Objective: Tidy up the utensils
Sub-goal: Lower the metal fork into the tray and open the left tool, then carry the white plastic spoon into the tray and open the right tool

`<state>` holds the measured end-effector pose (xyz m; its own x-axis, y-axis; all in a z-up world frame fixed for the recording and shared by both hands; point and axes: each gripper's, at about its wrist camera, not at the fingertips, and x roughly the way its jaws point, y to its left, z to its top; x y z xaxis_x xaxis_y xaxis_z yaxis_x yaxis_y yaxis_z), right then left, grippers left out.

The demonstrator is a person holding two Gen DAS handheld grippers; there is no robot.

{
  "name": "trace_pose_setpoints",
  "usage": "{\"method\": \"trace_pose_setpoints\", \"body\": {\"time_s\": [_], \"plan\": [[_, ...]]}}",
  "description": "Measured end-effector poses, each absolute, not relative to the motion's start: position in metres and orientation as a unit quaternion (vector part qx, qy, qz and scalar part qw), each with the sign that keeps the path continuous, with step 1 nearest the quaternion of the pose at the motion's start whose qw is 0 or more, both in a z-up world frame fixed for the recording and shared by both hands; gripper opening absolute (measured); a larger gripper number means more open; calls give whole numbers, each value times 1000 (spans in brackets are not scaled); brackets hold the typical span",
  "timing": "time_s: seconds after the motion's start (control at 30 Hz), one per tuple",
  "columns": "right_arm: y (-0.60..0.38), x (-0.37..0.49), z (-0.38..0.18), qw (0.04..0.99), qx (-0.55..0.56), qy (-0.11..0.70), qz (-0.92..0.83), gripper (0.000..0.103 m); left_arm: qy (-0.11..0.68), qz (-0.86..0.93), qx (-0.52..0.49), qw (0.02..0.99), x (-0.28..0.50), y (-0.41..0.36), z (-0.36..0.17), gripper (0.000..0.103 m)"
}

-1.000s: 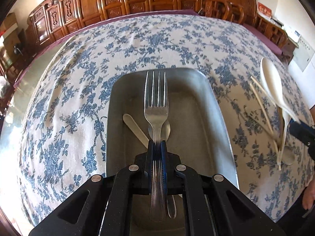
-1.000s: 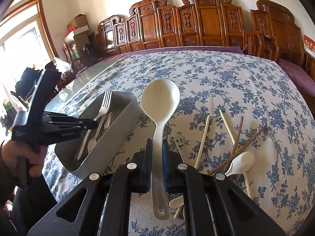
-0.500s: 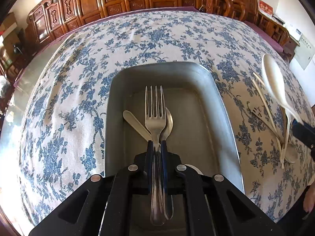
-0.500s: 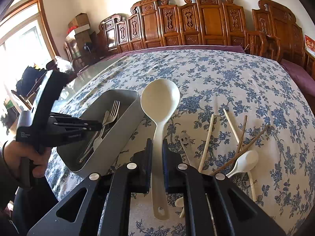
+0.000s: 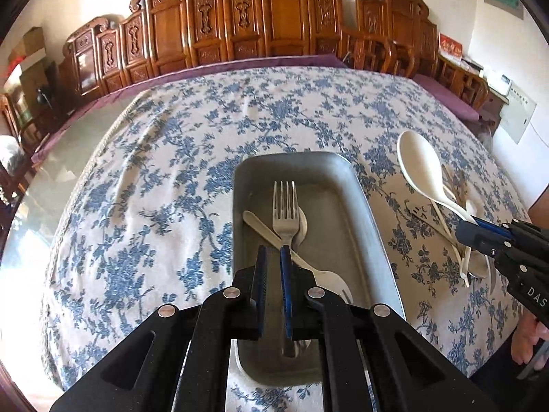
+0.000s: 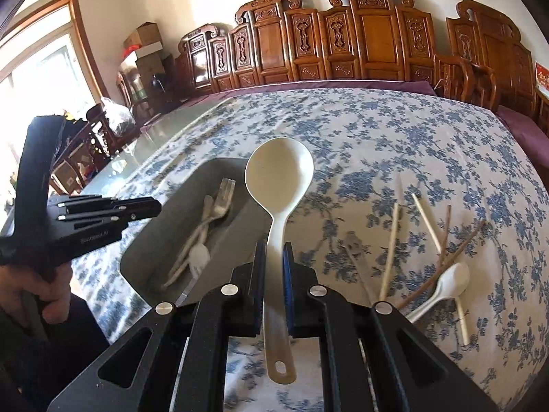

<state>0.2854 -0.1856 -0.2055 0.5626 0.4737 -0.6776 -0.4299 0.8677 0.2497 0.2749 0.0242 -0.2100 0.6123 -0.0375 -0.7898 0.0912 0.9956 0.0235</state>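
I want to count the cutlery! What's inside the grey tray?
Inside the tray lie a metal fork, a spoon bowl under it and a white utensil crossing beneath. The left tongs hide the handles, so more could be covered.

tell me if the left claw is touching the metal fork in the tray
Cannot tell. In the left wrist view the left claw stands open over the fork, whose handle runs along one finger's inner face with no clear gap.
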Motion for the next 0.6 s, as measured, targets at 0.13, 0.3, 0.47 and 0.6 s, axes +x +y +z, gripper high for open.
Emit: {"method": "trace_pose_setpoints", "body": {"time_s": [0.13,0.3,0.47,0.6], "plan": [[-166,287,-197,879,24,394,267,11,433,-37,23,900,271,36,-206,6],[-137,292,-191,868,31,406,283,11,422,-28,19,906,267,52,-203,6],[-110,303,-196,856,31,429,285,11,423,-23,3,906,266,70,-204,6],[-93,310,-202,850,29,443,283,11,422,-22,0,906,265,77,-205,6]]}}
